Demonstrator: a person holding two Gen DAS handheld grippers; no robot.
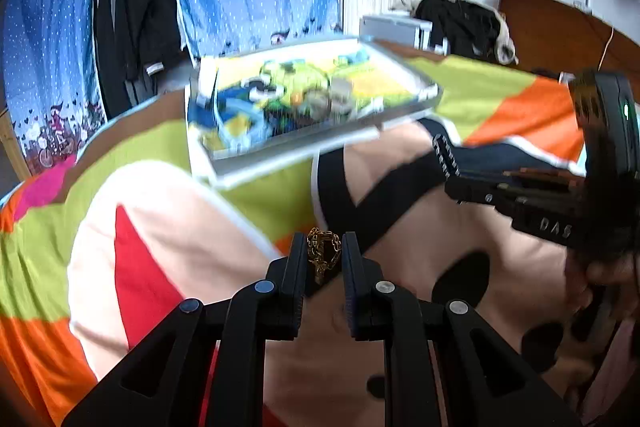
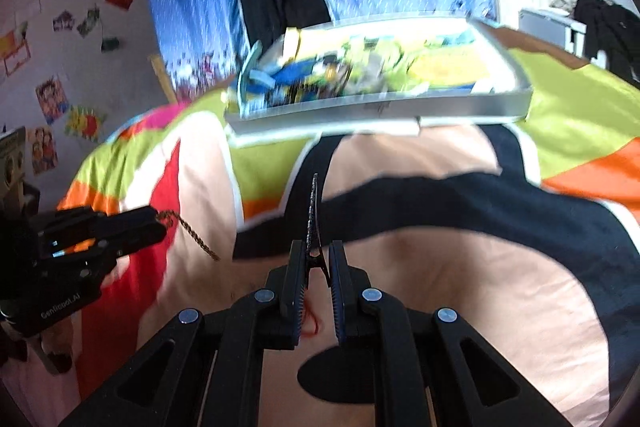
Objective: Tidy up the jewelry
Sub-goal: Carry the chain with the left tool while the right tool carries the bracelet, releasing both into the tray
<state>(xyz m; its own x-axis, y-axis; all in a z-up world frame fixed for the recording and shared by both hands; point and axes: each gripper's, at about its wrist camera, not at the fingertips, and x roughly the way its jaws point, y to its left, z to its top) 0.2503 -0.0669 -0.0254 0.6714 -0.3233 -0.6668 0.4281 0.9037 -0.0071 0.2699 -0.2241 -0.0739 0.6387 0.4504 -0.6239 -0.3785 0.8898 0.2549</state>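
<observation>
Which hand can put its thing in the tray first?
Probably the right tool: its black hair clip points straight at the tray. The left tool holds the gold chain off to the side.

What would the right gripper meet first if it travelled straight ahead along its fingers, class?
Probably the colourful bedspread just beyond the black hair clip that the right gripper holds; further on sits the shallow tray. Depth is uncertain in this fisheye view.

Even daylight, no glare; tray [image 1: 312, 99] at frame centre motion-blurred in both views; fisheye bending, dark vignette at corners.
</observation>
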